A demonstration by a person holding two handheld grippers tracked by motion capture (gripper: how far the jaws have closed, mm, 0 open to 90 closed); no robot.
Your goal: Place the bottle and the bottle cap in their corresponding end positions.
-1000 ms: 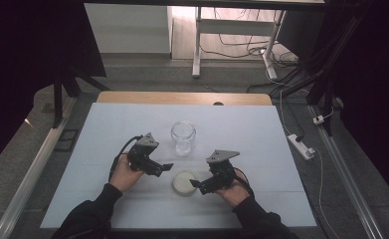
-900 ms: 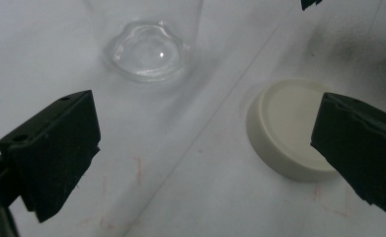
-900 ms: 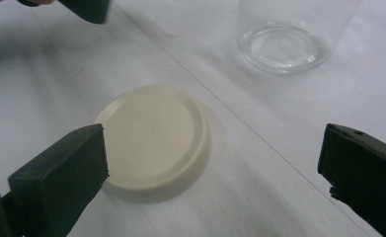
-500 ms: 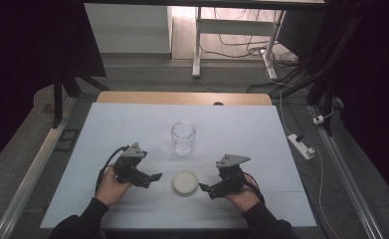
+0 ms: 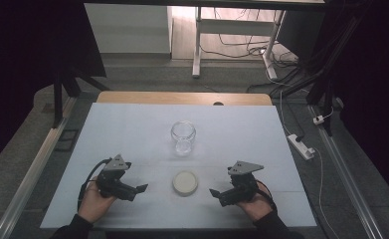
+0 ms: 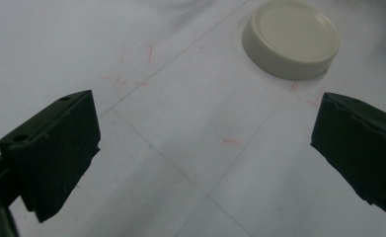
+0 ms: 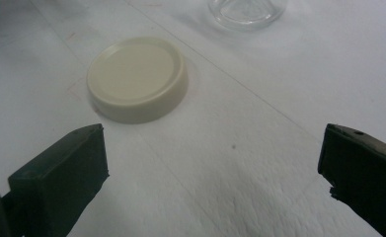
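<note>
Cream lid (image 5: 185,182) flat on table (image 5: 132,129), both tools spread wide, left tool (image 5: 137,189), right tool (image 5: 216,193)

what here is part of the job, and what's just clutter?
In the job:
cream lid, flat on the table
glass jar, upright, open, beyond the lid
left gripper, open, empty
right gripper, open, empty

Lying about:
power strip on the floor to the right
cables under the far desk

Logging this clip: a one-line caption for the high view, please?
Cream jar lid lies between two open hand-held grippers, left and right, near an uncapped glass jar.
</note>
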